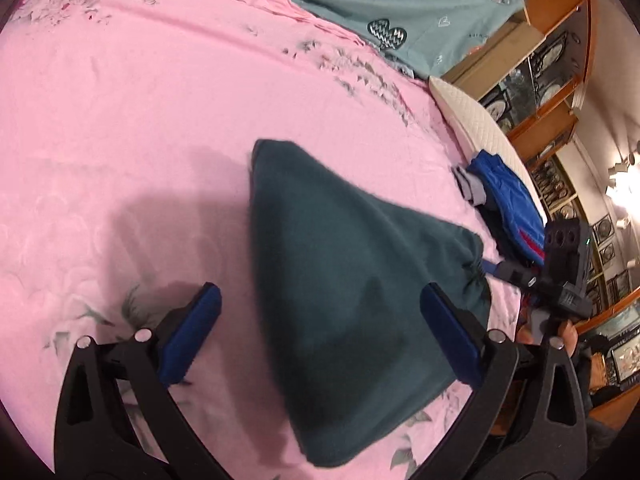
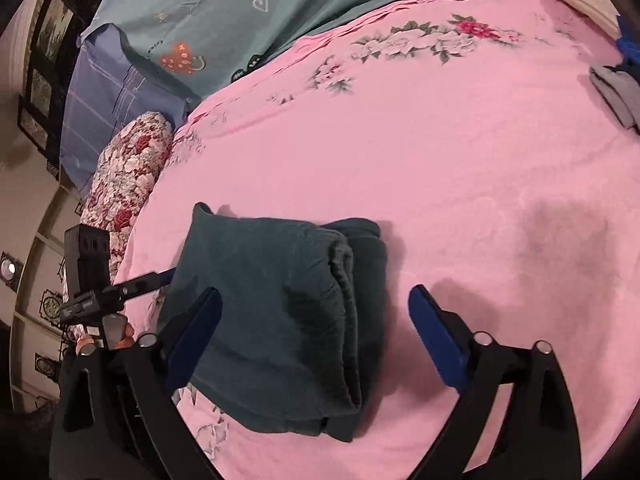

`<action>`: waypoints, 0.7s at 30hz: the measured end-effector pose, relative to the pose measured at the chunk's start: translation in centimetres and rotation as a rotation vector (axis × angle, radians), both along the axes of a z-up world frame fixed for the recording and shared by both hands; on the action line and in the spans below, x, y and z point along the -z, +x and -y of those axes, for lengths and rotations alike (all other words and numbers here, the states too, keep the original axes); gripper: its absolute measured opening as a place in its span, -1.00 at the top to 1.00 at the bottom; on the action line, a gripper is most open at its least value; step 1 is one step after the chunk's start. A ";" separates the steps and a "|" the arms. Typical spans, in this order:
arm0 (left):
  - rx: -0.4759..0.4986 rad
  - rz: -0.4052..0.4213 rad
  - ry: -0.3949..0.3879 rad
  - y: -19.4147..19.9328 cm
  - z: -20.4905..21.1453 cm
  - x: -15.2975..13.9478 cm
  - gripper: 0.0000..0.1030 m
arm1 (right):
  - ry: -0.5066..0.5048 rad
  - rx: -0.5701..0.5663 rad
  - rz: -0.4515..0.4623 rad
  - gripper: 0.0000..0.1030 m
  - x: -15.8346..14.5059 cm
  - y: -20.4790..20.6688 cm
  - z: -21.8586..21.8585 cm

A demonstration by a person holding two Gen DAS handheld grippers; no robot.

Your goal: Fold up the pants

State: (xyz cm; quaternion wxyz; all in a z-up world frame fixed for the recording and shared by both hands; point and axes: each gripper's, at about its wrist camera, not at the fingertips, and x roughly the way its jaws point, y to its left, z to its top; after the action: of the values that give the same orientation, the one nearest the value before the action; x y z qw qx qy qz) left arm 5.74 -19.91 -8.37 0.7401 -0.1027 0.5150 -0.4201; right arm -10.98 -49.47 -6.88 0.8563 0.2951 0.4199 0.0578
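The dark teal pants (image 1: 340, 272) lie folded into a thick bundle on the pink floral bedsheet (image 1: 140, 120). My left gripper (image 1: 320, 324) hovers just above them, jaws wide, with the bundle under the gap and against no pad. In the right wrist view the same pants (image 2: 276, 312) show stacked fold edges along their right side. My right gripper (image 2: 316, 328) stands open over them, its left finger (image 2: 196, 328) above the cloth, its right finger (image 2: 436, 336) over bare sheet. The right gripper's black housing (image 1: 568, 264) shows at the pants' right corner.
A pile of blue and grey clothes (image 1: 504, 196) lies near a white quilted pillow (image 1: 472, 120). A teal heart-print blanket (image 1: 360, 0) covers the bed's far side. A floral bolster (image 2: 128, 168) and a blue pillow (image 2: 104, 100) line the left edge. A wooden display cabinet (image 1: 552, 60) stands beyond.
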 end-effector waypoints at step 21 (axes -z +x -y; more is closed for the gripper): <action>0.052 0.066 0.021 -1.9 1.3 -1.3 0.67 | -0.109 -0.129 -0.038 0.58 -1.2 0.6 -3.3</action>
State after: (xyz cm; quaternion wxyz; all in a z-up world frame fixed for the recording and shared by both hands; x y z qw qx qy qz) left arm 3.83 -21.21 -7.09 0.7467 -0.0673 0.4970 -0.4369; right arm -10.40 -46.14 -5.72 0.8574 0.2217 0.4567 0.0842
